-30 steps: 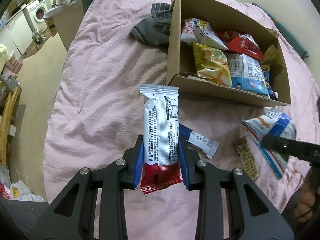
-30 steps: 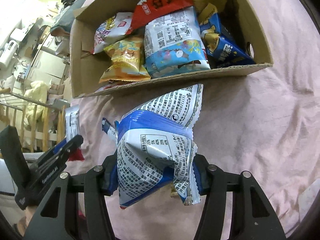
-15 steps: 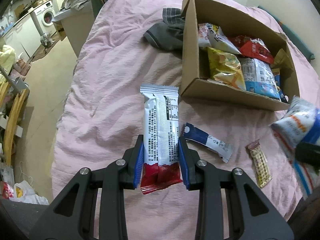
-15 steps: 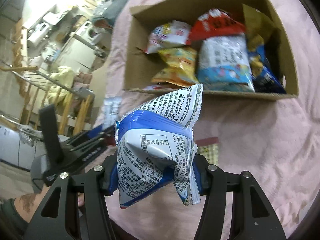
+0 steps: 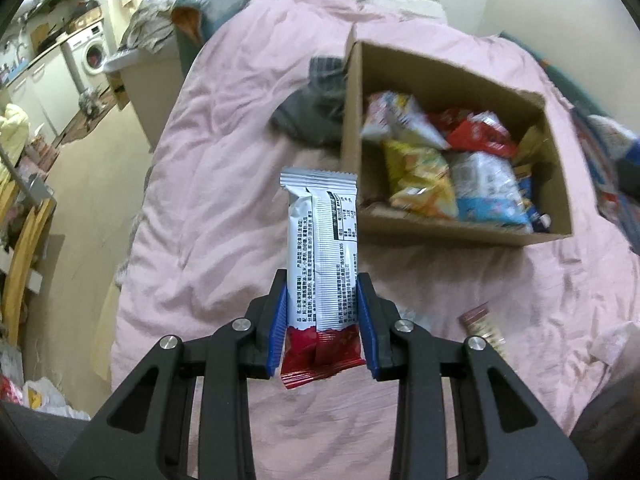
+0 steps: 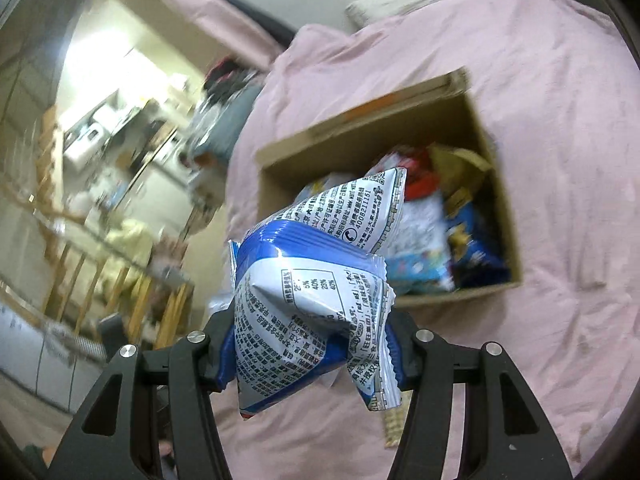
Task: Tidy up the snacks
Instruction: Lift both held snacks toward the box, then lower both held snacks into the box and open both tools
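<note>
The left claw [image 5: 322, 320] is clamped narrow on a silver and red snack bar [image 5: 322, 256], which stands upright between its blue pads, its top pointing toward the near wall of the cardboard box [image 5: 460, 228]. The right claw [image 6: 310, 350] grips a puffy blue and white chip bag [image 6: 316, 292] at mid width, the bag bulging above and below the pads. The box, holding several snack packets, sits on the pink bed [image 5: 224, 184] beyond both claws.
</note>
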Demonstrator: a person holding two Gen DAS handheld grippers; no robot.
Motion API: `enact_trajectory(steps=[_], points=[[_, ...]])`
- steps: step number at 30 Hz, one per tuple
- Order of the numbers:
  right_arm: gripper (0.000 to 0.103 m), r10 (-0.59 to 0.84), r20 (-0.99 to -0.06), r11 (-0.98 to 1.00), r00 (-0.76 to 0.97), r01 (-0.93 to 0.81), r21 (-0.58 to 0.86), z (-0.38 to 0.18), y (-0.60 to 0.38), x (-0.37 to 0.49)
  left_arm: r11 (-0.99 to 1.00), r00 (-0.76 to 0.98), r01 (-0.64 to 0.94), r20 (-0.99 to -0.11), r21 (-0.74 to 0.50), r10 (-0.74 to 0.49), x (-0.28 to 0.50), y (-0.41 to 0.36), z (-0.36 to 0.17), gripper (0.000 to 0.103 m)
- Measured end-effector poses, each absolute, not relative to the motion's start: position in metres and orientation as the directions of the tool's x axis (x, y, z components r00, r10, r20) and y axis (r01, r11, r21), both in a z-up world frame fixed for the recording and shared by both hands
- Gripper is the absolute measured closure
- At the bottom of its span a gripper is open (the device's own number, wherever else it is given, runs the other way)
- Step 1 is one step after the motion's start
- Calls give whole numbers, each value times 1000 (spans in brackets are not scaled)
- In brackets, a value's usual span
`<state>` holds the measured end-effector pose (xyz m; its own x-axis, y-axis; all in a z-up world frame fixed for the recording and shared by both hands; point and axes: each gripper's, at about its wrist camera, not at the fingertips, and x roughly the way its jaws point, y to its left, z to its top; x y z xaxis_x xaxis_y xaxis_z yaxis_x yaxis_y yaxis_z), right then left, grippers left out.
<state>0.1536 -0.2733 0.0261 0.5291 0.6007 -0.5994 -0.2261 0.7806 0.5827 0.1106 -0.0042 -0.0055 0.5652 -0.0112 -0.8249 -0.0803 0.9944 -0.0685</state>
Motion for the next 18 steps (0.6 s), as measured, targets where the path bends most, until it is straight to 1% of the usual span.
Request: enact_trajectory(steps=[8, 18], points=[[44, 548, -580, 803, 602, -185, 567, 39, -294, 183, 996, 588, -19, -807, -84, -57, 140, -23, 21, 75], [44, 501, -635, 841, 588, -159, 516, 21, -290, 234, 997, 630, 14, -774, -71, -64, 195, -46, 46, 75]])
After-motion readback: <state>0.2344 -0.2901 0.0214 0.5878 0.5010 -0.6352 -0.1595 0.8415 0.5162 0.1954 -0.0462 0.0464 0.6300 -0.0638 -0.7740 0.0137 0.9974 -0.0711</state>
